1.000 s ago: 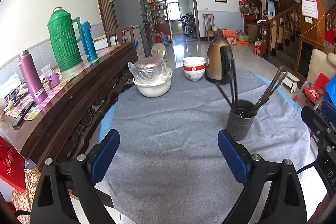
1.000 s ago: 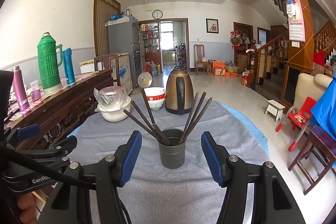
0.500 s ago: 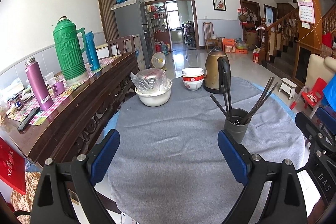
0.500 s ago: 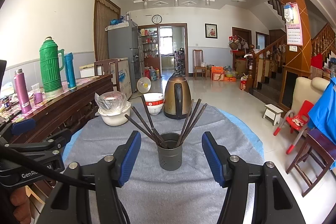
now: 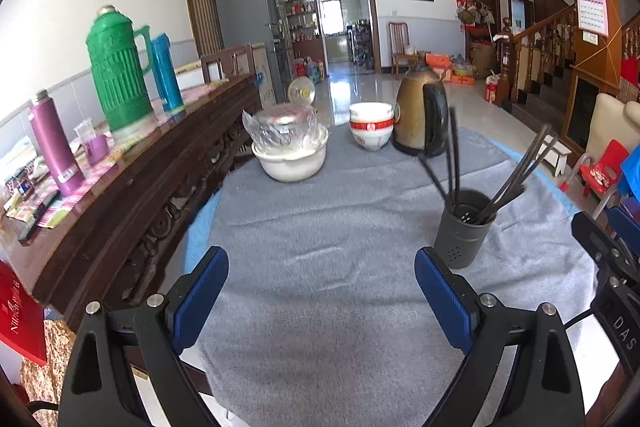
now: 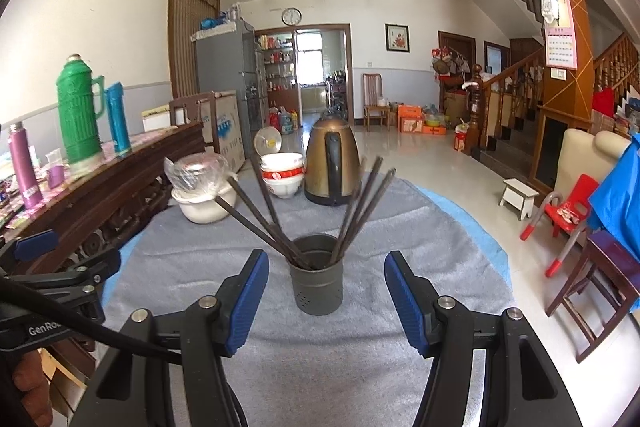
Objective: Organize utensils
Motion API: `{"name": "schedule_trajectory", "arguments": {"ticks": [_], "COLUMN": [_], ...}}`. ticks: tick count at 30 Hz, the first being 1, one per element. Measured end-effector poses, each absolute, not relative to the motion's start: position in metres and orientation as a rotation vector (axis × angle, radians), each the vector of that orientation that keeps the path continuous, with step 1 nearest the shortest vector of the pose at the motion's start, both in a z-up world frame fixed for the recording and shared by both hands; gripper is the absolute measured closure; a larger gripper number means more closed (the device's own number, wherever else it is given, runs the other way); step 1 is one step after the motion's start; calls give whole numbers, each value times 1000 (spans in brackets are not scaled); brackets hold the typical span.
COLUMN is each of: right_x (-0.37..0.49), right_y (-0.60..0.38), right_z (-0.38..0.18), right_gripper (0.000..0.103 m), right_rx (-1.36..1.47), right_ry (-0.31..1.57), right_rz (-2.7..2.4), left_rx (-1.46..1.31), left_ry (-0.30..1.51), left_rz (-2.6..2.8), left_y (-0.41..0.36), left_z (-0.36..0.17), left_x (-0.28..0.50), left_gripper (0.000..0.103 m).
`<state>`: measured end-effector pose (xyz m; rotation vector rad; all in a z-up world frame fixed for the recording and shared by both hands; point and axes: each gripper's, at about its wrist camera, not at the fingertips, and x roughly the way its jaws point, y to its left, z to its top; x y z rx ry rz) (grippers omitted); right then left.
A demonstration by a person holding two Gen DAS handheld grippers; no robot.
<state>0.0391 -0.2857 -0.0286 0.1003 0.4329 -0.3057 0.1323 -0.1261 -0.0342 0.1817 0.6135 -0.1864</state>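
A dark grey utensil holder [image 6: 317,274] stands upright on the grey cloth, with several dark chopsticks [image 6: 256,217] fanned out of it. It also shows in the left wrist view [image 5: 462,229], to the right. My right gripper [image 6: 326,301] is open and empty, just in front of the holder and centred on it. My left gripper [image 5: 320,301] is open and empty, over bare cloth to the left of the holder. The left gripper also shows at the left edge of the right wrist view [image 6: 52,267].
At the far side of the cloth stand a white bowl with a plastic-wrapped lid [image 5: 290,151], stacked red-banded bowls [image 5: 370,131] and a brass kettle [image 5: 420,117]. A dark wooden sideboard [image 5: 132,179] with flasks runs along the left. Chairs [image 6: 592,291] stand right.
Both grippers have drawn back and risen a little, so the table looks further away. The holder and chopsticks have not moved. Both grippers stay open.
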Motion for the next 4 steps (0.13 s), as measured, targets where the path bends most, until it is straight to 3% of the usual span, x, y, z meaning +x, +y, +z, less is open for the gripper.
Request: {"name": "schedule_trajectory", "arguments": {"ticks": [4], "right_x": [66], "right_y": [-318], "right_z": [-66], "right_gripper": [37], "right_rx": [142], "right_ry": [503], "right_rz": [-364], "left_rx": [128], "left_ry": [729], "left_rz": [-203], "left_y": [-122], "left_z": [-71], "left_x": [177], "left_gripper": [9]}}
